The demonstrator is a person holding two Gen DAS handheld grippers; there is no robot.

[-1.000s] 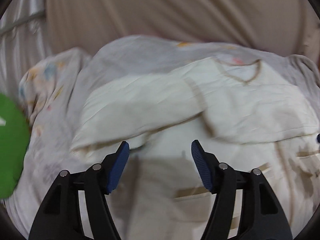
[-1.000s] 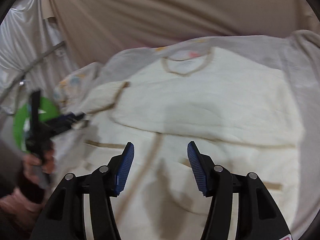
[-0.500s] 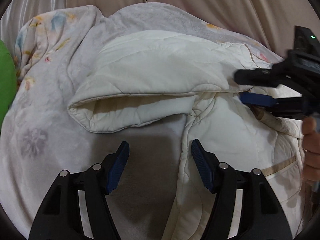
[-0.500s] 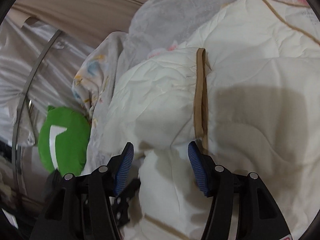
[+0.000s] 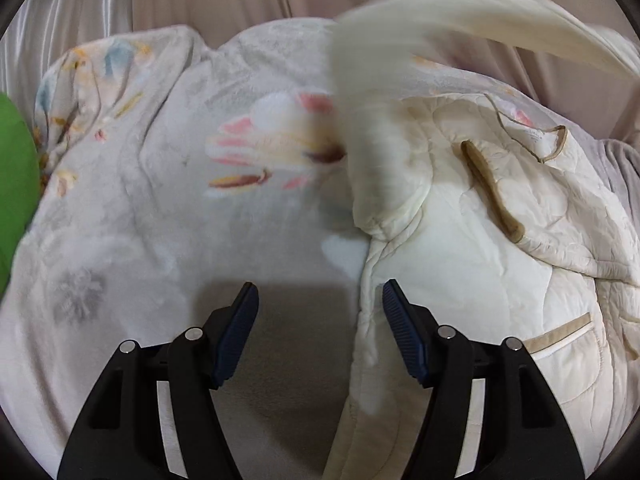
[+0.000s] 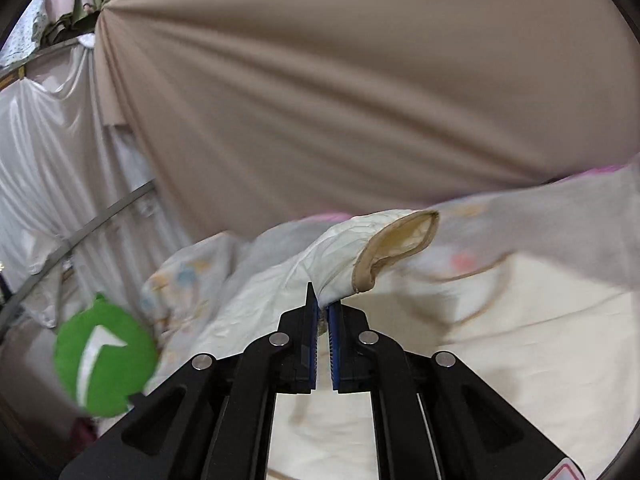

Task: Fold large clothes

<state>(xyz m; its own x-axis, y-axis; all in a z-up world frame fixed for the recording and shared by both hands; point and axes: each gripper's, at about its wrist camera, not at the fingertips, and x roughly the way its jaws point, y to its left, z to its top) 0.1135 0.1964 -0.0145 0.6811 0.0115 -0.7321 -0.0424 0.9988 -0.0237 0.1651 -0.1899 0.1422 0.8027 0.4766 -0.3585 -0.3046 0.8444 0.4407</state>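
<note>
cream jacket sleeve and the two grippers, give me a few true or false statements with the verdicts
1. The right gripper pinches the sleeve near its tan cuff. True; its jaws are closing on the fabric.
2. The left gripper holds the cream jacket. False: its fingers stand apart, with nothing between them.
3. The green cushion lies on the jacket. False: it sits off to the side.
4. The jacket lies on a floral blanket. True.
</note>
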